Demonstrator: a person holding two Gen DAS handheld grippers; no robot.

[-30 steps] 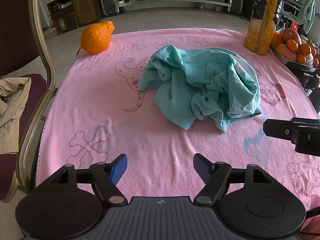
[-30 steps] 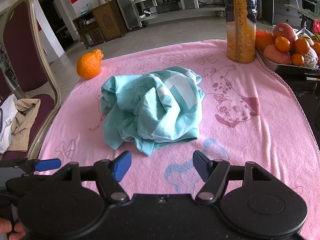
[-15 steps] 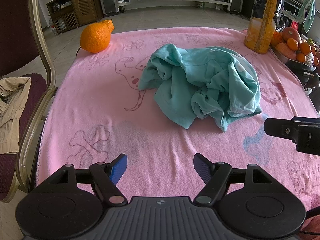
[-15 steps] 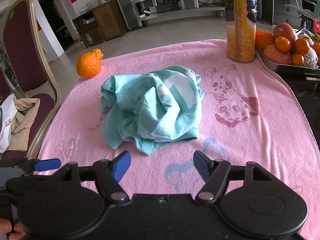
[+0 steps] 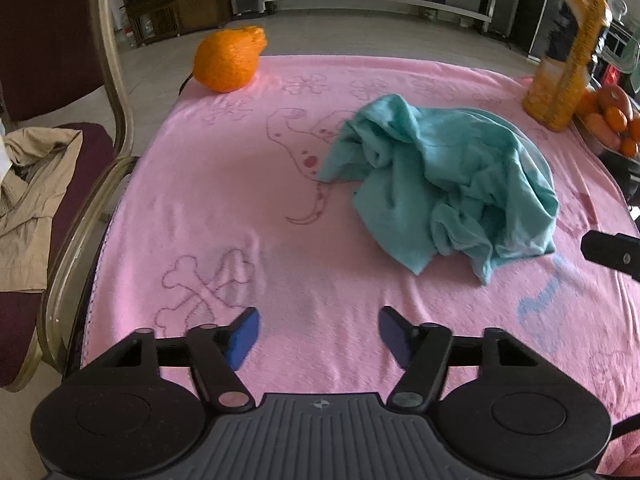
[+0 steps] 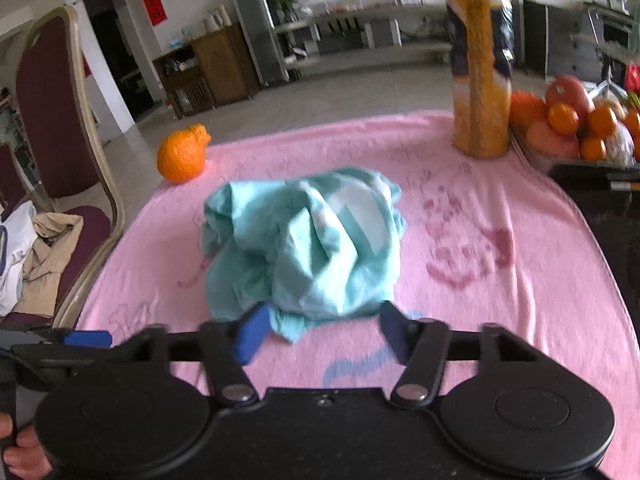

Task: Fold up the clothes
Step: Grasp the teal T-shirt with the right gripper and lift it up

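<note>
From the left wrist, the teal garment (image 5: 444, 184) lies crumpled on the pink-covered surface (image 5: 224, 216), its long axis running from far left to near right. The left gripper (image 5: 319, 334) has just been narrowing its jaws, with nothing between them. From the right wrist, the garment's near hem sits between the right gripper (image 6: 320, 332) jaws, which have also just been narrowing; contact is unclear.

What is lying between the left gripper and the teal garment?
Nothing: in the left wrist view only bare pink towel separates the left gripper from the crumpled teal garment.
</note>
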